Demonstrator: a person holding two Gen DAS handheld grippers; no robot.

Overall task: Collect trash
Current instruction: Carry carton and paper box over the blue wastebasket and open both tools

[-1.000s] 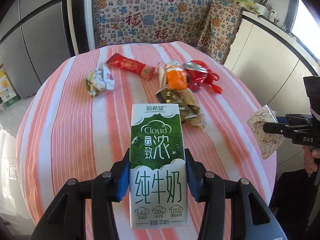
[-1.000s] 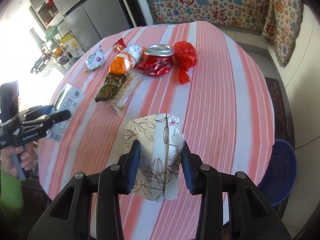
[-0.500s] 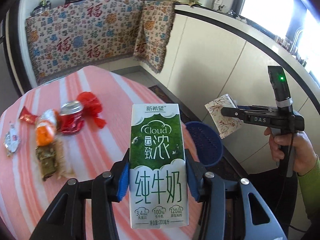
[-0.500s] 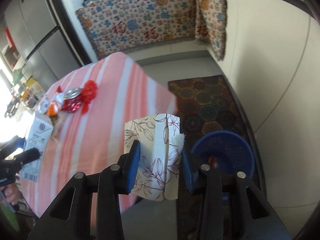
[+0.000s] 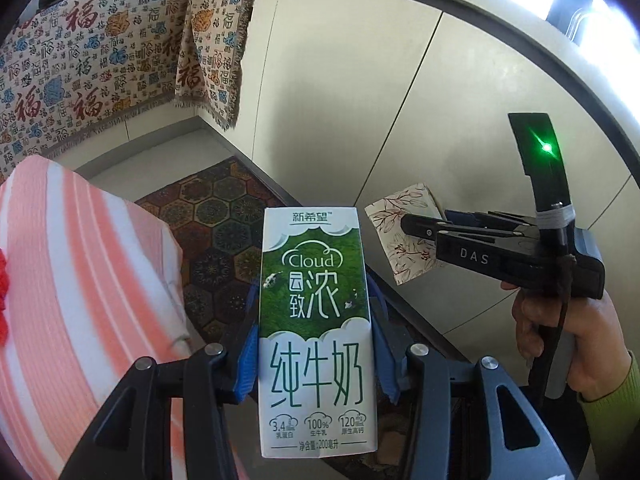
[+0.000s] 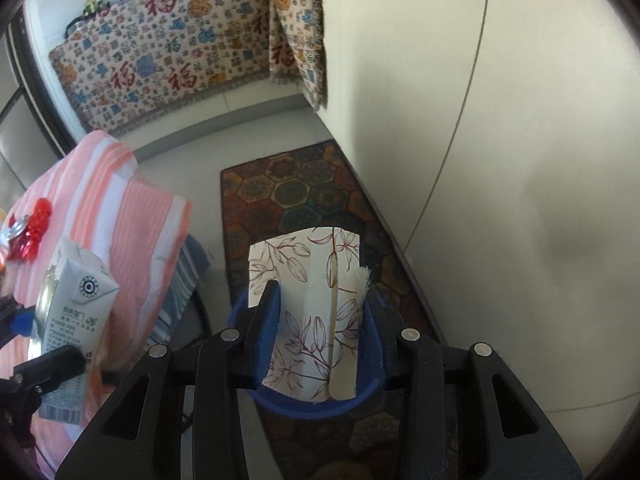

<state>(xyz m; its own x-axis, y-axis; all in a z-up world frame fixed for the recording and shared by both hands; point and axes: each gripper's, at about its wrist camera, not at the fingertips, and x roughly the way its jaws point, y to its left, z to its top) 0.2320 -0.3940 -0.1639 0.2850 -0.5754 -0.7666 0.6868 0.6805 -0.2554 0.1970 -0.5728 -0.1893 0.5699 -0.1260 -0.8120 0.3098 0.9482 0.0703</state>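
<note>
My left gripper (image 5: pixel 314 344) is shut on a green and white milk carton (image 5: pixel 316 332), held upright in the air past the table's edge. The carton also shows in the right wrist view (image 6: pixel 72 320). My right gripper (image 6: pixel 320 320) is shut on a floral paper packet (image 6: pixel 316 304) and holds it directly above a blue bin (image 6: pixel 316 404) on the floor. The packet (image 5: pixel 404 236) and the right gripper (image 5: pixel 412 228) show in the left wrist view, to the right of the carton. A crushed red can (image 6: pixel 16 236) and a red wrapper (image 6: pixel 40 216) lie on the table.
The round table with a pink striped cloth (image 5: pixel 72 300) is at the left in both views. A patterned floor mat (image 6: pixel 296 196) lies under the bin. White cabinet fronts (image 6: pixel 500 140) rise close on the right. A patterned cloth (image 6: pixel 180 52) hangs at the back.
Both grippers have swung right, away from the tabletop, with their loads. The right gripper now hovers over the blue bin; the table trash has slid out of the left view.
</note>
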